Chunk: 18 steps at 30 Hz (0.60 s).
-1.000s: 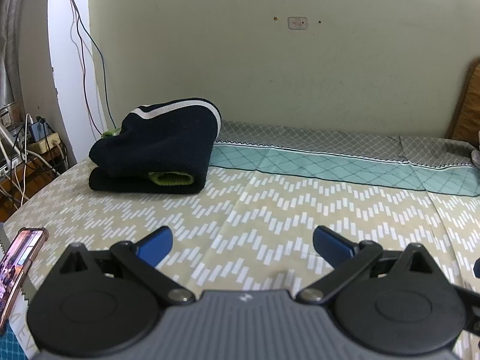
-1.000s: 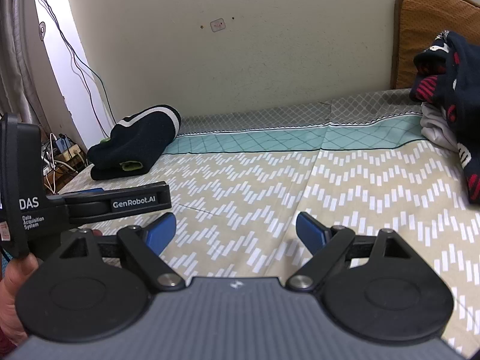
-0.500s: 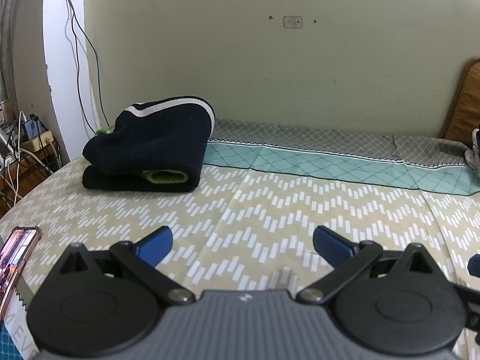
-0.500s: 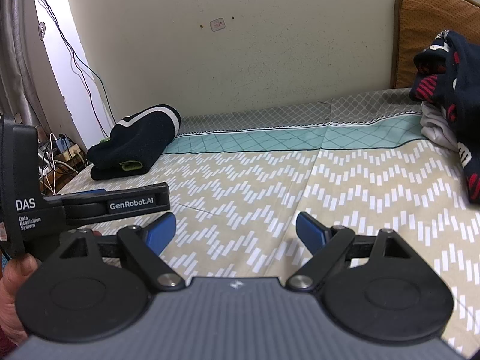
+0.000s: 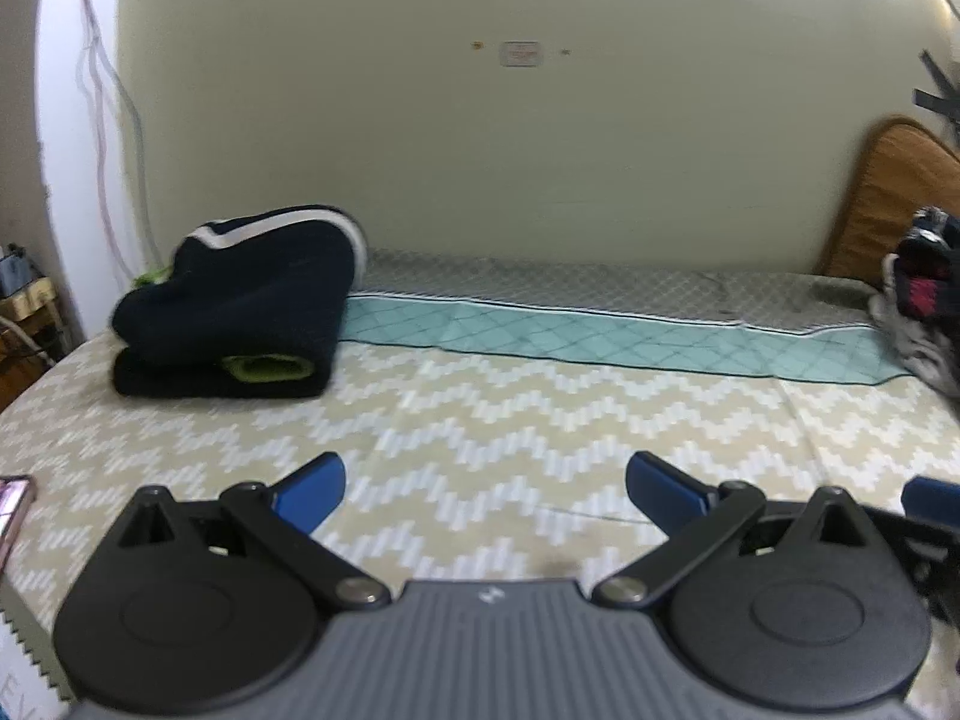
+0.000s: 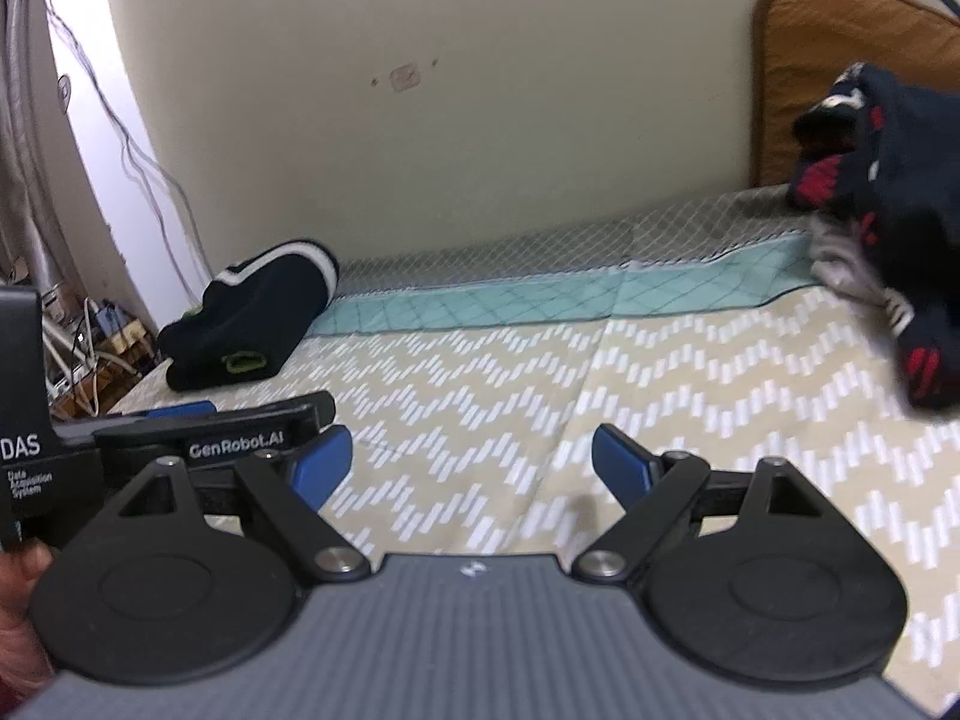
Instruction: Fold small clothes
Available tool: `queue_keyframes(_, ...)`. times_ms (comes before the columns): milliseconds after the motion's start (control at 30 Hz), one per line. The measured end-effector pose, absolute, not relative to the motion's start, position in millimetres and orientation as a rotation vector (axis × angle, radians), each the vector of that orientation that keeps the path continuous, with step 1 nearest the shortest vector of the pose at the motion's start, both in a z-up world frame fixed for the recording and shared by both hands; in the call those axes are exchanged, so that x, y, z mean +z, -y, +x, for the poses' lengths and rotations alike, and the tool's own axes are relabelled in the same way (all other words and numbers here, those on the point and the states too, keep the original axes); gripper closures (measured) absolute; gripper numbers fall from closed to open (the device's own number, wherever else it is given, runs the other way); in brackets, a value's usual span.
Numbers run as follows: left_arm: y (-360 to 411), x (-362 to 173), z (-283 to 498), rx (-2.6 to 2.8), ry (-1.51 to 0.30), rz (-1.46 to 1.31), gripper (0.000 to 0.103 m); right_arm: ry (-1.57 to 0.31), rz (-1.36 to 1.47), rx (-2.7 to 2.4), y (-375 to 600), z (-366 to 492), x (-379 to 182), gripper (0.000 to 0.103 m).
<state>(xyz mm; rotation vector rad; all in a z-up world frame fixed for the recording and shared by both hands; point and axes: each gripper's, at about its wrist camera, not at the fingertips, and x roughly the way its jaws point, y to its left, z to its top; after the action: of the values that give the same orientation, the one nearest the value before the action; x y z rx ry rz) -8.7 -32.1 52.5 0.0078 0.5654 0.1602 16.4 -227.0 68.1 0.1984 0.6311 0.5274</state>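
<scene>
A folded dark navy garment (image 5: 240, 306) with a white stripe and a green cuff lies at the bed's far left, also in the right wrist view (image 6: 252, 318). A loose pile of dark clothes with red patches (image 6: 888, 228) sits at the far right, its edge showing in the left wrist view (image 5: 924, 294). My left gripper (image 5: 486, 492) hovers open over the zigzag bedsheet (image 5: 510, 420), nothing between its blue pads. My right gripper (image 6: 471, 462) is open too, over bare sheet (image 6: 540, 384). The left gripper's body (image 6: 198, 438) shows beside it.
A brown cushion (image 6: 840, 60) leans on the wall at the far right. Cables and a cluttered shelf (image 6: 90, 330) stand past the bed's left edge. A phone (image 5: 12, 510) lies at the near left of the bed. A hand (image 6: 15, 618) holds the left device.
The left wrist view has swung right: the folded garment shifted left and the clothes pile came into view. The right view tilted slightly. Both grippers stay open.
</scene>
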Motion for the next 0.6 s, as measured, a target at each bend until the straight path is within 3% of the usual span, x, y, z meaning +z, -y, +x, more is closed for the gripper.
queue_keyframes(167, 61, 54, -2, 0.082, -0.576, 0.071, 0.000, -0.571, 0.179, 0.398, 252, 16, 77, 0.014)
queue_keyframes(600, 77, 53, 2, -0.022, -0.615, 0.042, 0.000, -0.621, 0.243, 0.337, 270, 29, 67, 0.014)
